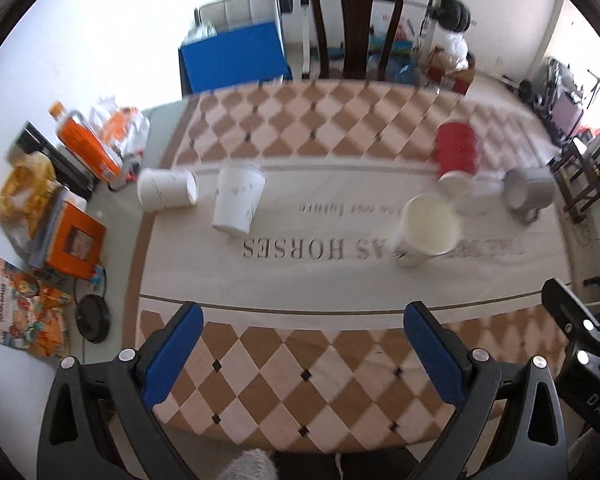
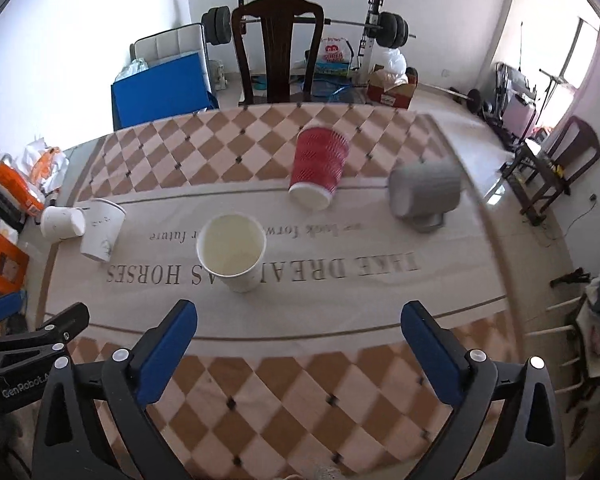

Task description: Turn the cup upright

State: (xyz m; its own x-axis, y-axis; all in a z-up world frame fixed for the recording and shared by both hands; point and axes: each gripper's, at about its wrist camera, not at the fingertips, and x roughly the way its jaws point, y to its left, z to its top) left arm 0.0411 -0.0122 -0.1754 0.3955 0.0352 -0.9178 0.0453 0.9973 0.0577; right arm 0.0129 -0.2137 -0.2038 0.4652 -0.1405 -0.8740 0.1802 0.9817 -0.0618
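Several cups sit on the checkered tablecloth. A red ribbed paper cup lies on its side, mouth toward me; it also shows in the left wrist view. A grey mug lies on its side to its right. A white paper cup stands upright in the middle. Another white cup stands upright at the left, with a white cup lying on its side beside it. My left gripper and right gripper are open, empty, above the table's near edge.
A dark wooden chair stands behind the table. A blue box and a barbell rack are on the floor behind. Orange packages, a bottle and a book crowd the table's left side.
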